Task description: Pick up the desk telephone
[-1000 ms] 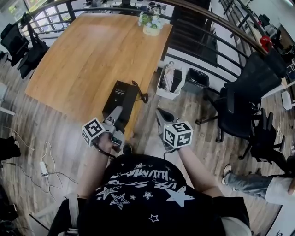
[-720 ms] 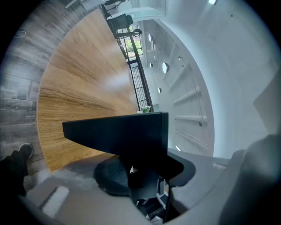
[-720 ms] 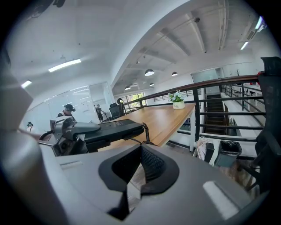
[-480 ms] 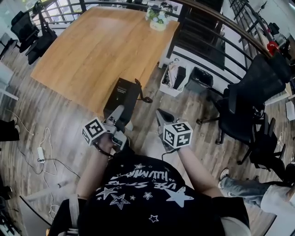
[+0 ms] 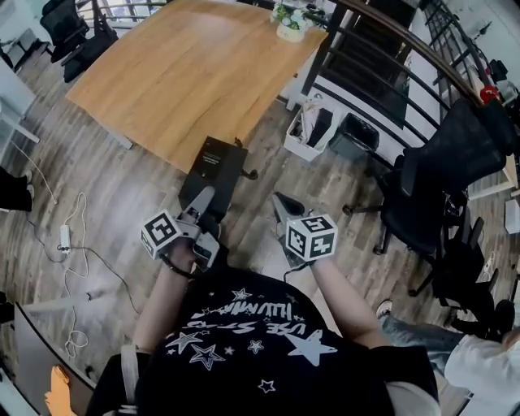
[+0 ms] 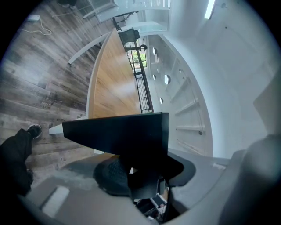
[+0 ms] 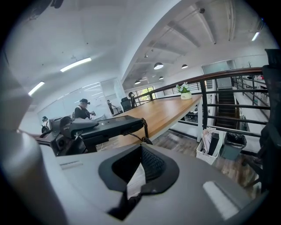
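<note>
The left gripper [image 5: 204, 203] is clamping the black desk telephone [image 5: 213, 165] just off the wooden table's [image 5: 187, 73] near edge. Holding it level seems wise (coiled cord [image 7: 143, 129] dangling). The right gripper [image 5: 281, 203] is idling, jaws together.

I count one left gripper [image 5: 201, 198], one right gripper [image 5: 281, 204], one desk telephone [image 5: 213, 165], one wooden table [image 5: 187, 73], one potted plant [image 5: 291, 23], one white basket [image 5: 299, 149], one black bin [image 5: 348, 146].
</note>
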